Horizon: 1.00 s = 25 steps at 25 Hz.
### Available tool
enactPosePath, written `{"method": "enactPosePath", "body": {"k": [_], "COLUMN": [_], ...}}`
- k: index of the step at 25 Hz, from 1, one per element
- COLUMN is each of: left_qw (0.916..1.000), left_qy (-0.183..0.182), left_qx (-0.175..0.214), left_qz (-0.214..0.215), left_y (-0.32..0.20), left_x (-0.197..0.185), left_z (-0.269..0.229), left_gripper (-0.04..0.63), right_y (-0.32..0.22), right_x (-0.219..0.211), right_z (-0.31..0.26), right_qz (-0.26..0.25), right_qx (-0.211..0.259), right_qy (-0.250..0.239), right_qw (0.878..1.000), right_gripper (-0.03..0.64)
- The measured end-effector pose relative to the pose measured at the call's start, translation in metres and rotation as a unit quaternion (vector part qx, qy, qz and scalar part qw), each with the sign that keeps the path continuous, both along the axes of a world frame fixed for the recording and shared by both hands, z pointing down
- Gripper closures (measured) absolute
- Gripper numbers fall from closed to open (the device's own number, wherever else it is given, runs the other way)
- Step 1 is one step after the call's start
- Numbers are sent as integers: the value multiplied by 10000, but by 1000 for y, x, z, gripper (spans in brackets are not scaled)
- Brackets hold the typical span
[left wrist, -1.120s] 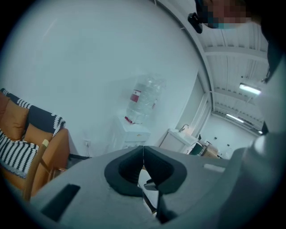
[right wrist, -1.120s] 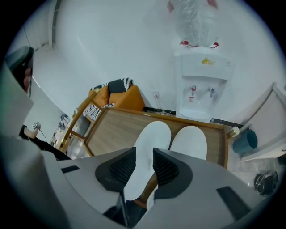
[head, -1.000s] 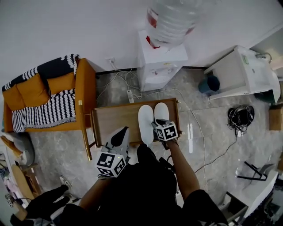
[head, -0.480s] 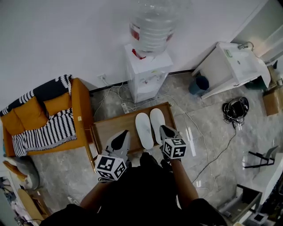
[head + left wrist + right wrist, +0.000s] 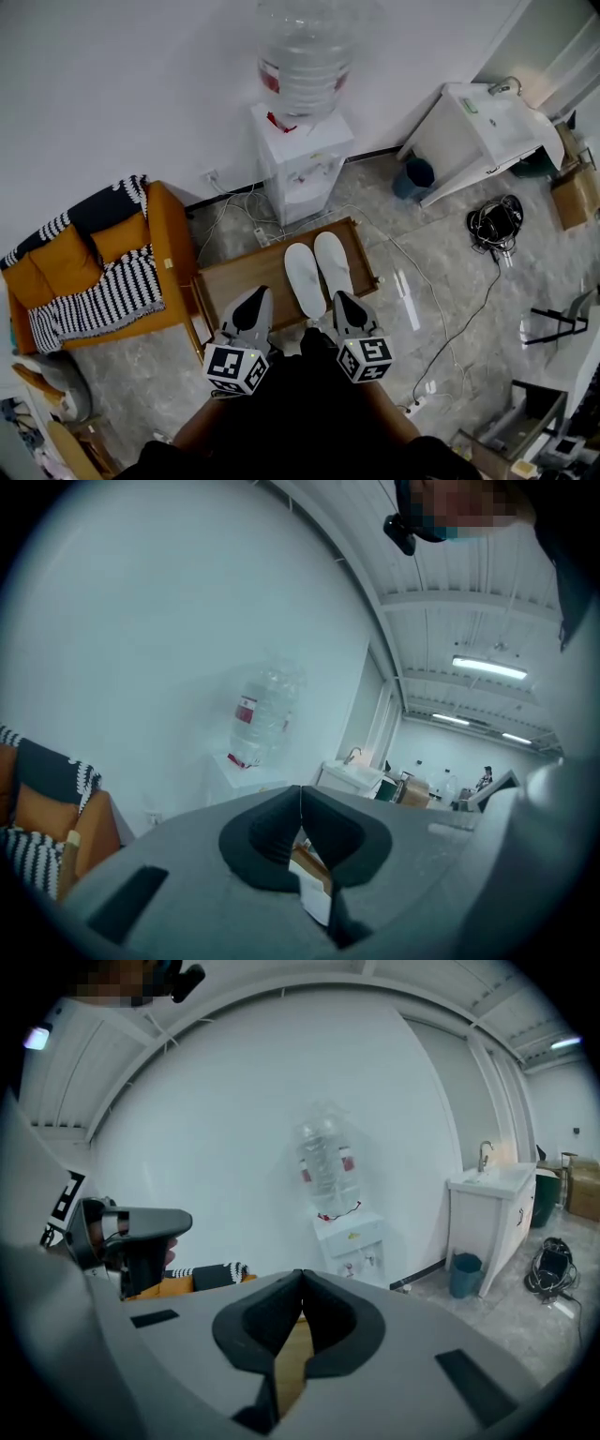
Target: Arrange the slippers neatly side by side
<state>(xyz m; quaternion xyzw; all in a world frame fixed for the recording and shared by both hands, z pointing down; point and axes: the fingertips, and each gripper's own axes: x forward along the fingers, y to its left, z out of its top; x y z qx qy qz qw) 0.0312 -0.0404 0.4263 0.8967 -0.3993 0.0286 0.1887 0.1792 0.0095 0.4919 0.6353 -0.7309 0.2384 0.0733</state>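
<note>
Left-hand slipper (image 5: 305, 279) and right-hand slipper (image 5: 333, 264), both plain white, long and rounded at each end, and they're lying flat on the wooden worktop (image 5: 239, 277), over on its right half. They sit side by side as a pair, long sides parallel, inner edges touching or just about touching all the way down. Both point the same way, running from the near edge towards the far edge with a slight lean to the left. The right-hand one sits a touch further back than its partner. From up here there's no telling whether uppers or soles face up
</note>
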Motion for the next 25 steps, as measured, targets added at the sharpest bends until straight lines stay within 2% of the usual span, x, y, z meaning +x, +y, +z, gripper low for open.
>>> {"method": "enactPosePath", "body": {"k": [5, 25], "left_qw": [10000, 10000], "left_qy": [25, -29], "left_qx": [6, 39], "left_qz": [16, -70], "left_y": [3, 11], "left_x": [1, 4], "left_z": [1, 5], "left_gripper": [578, 578], "right_y": [11, 15], "right_x": [-14, -10], "right_z": [0, -6], "right_qz": [-216, -287], "right_qx": [-33, 20], "right_qy": [270, 220], "right_qw": [9994, 9993], "right_gripper": [604, 604]}}
